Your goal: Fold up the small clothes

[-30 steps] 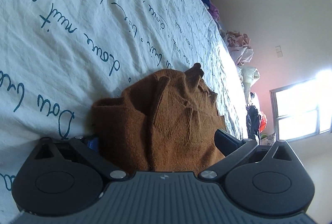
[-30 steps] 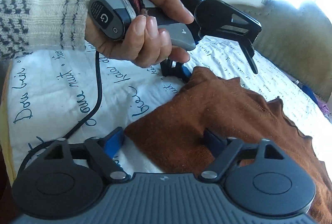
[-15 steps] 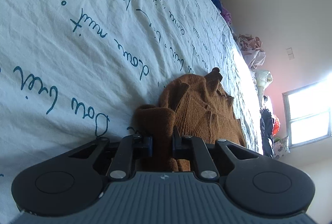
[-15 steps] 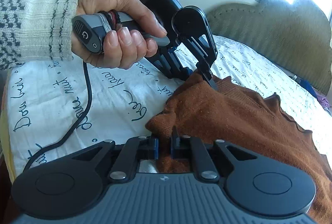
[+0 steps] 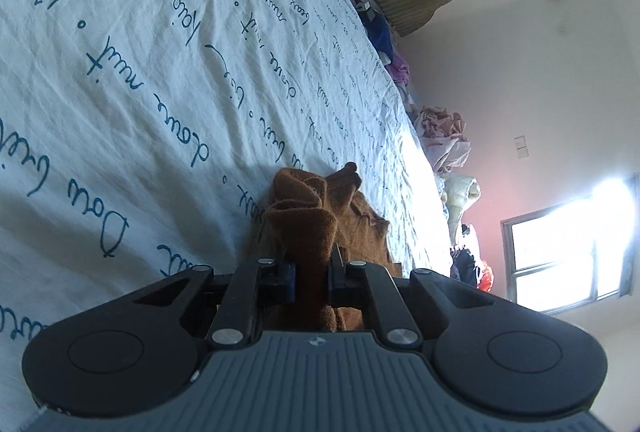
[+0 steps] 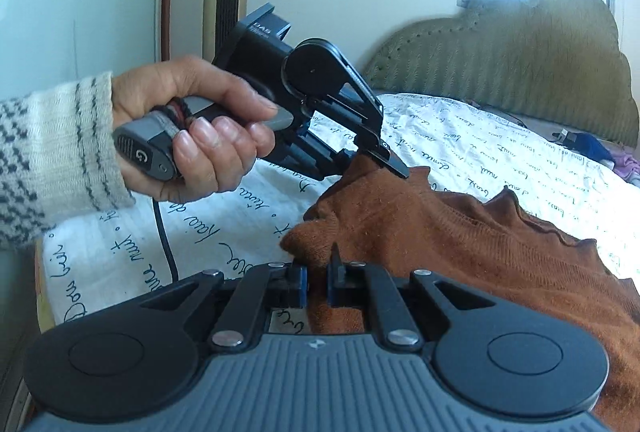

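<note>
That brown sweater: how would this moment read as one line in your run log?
step: fold start | left gripper: shut on brown sweater edge | right gripper: shut on near edge | bedsheet: under sweater

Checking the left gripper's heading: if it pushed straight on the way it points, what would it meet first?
More of the brown sweater the left gripper is already shut on: its bunched folds lie directly ahead. Beyond that, likely the white printed bedsheet, though depth is unclear.

The rust-brown knitted sweater (image 6: pixel 460 244) runs off the frame at four o'clock; its pinched edge disappears behind the right hand-held gripper (image 6: pixel 317 282) at six o'clock.
</note>
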The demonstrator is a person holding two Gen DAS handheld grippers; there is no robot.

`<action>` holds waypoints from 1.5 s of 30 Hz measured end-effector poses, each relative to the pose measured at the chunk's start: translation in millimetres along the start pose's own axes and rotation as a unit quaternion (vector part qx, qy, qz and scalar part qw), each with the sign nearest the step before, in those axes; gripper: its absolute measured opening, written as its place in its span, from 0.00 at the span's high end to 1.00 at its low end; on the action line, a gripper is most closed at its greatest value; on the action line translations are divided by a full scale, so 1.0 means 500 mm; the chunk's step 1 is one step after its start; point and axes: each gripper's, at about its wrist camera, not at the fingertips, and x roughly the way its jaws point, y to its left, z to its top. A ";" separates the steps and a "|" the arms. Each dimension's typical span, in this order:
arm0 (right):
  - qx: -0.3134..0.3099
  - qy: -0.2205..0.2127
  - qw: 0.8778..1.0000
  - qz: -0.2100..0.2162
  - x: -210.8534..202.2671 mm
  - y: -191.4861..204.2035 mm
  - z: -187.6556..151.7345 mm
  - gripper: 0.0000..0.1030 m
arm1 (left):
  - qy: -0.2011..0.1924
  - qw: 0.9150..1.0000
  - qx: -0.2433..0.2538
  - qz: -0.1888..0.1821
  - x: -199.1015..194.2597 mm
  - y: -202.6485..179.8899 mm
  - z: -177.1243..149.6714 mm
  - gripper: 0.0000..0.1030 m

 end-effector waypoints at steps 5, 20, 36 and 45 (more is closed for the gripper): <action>0.038 -0.012 0.999 0.012 -0.025 -0.041 0.004 0.93 | -0.008 0.998 -0.036 -0.043 0.021 -0.017 -0.012 0.88; 0.182 -0.049 0.982 -0.033 -0.135 -0.289 -0.044 0.92 | 0.057 0.996 -0.034 -0.063 0.286 -0.167 -0.056 0.88; 0.297 -0.049 0.950 -0.083 -0.236 -0.439 -0.212 0.92 | 0.142 0.989 0.028 -0.025 0.519 -0.280 -0.170 0.88; 0.307 -0.068 0.942 -0.115 -0.300 -0.480 -0.229 0.92 | 0.165 0.982 0.086 0.014 0.601 -0.364 -0.228 0.88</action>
